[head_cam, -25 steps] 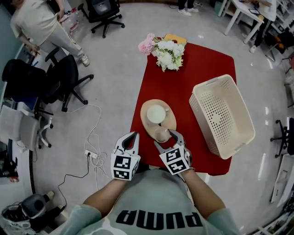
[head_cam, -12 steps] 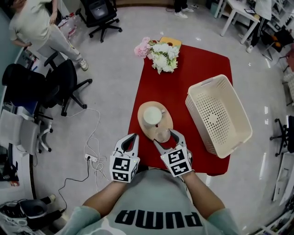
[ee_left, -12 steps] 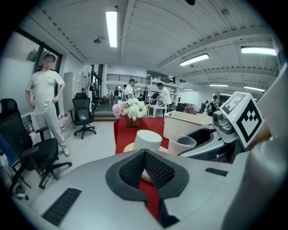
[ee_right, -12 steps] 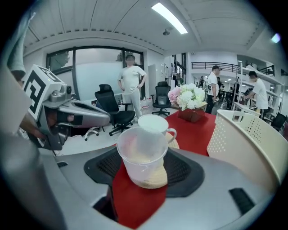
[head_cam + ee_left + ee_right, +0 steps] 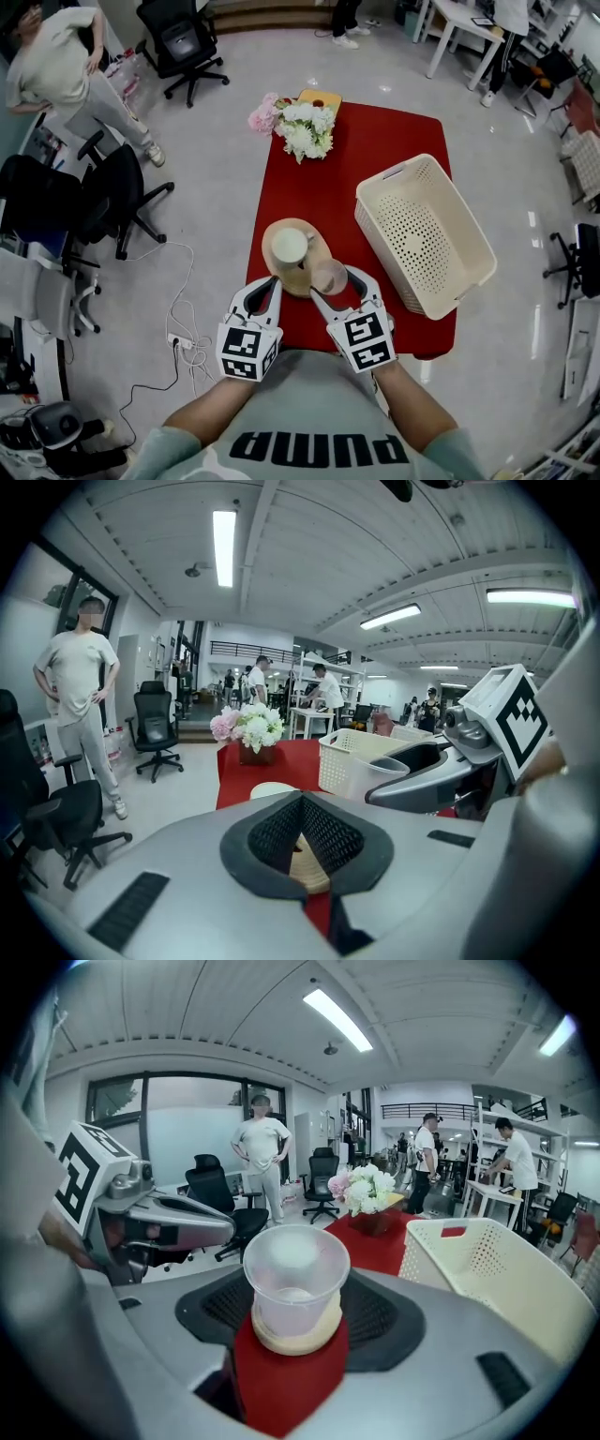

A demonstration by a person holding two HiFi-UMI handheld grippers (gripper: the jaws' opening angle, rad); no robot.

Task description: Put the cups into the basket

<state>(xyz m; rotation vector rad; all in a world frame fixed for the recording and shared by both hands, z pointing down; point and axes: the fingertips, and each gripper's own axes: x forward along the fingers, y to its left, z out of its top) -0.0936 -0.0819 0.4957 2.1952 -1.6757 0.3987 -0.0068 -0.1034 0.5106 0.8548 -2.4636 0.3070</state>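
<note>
Right tongs (image 5: 337, 285) clasp a thin clear cup (image 5: 295, 1279) between wide-set jaws. It looks light, squashy and slippery, so hold its wall gently. Left tongs (image 5: 302, 850) are pinched together and empty; basket (image 5: 472, 274) off to their right.

- A cup (image 5: 295, 1279) sits between the jaws of the right gripper (image 5: 332, 280).
- Just ahead and left of that gripper lies a round mat (image 5: 315, 246) on the table (image 5: 375, 150), with a second cup (image 5: 289, 246) on it.
- The basket (image 5: 427, 234) stands to its right.
- Flowers (image 5: 300, 127) stand far ahead.
- The left gripper (image 5: 272, 281) is just to its left.
</note>
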